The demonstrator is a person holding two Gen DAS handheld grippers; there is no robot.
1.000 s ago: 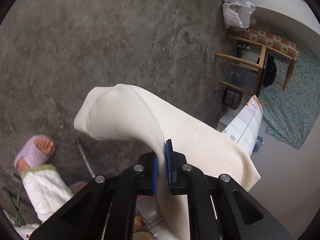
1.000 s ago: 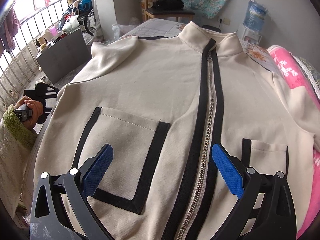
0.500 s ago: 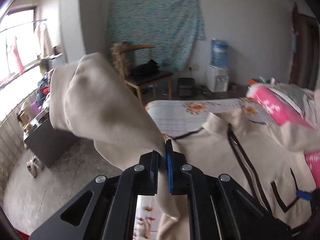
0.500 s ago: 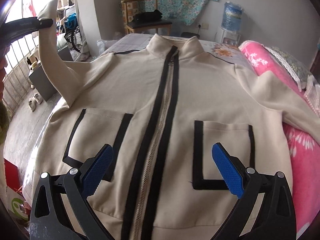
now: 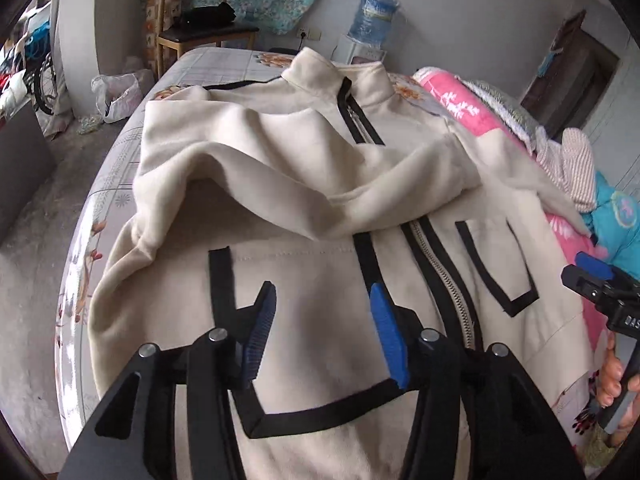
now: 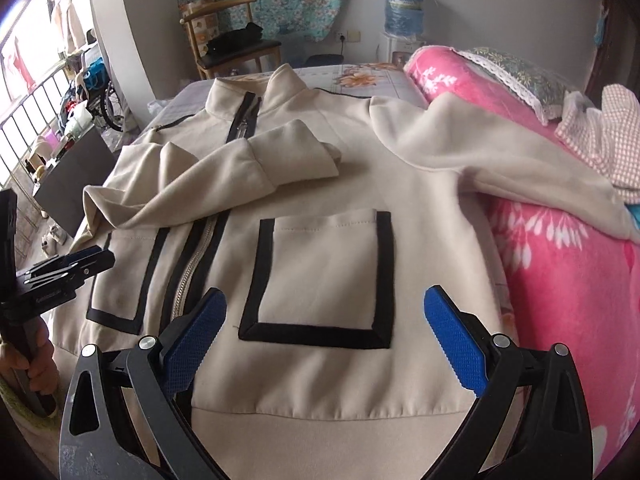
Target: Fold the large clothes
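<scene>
A cream zip-up jacket (image 5: 320,312) lies front-up and spread across the bed (image 5: 120,168), its collar towards the far edge. One sleeve (image 5: 280,168) is folded over the chest and crosses the black-edged zip (image 5: 440,264); the other sleeve (image 6: 500,148) trails off the bed's right edge onto a pink flowered blanket (image 6: 560,264).

The left gripper (image 5: 322,316) hangs over a black-trimmed pocket (image 5: 304,320); its jaws have just been opening, and nothing is between them. The right gripper (image 6: 324,338) stands spread wide above the other pocket (image 6: 320,272), holding nothing.

White lettering on the side of each gripper is too small and cut off to read. A blue water bottle (image 6: 404,8) by the far wall carries a label, illegible from here.
</scene>
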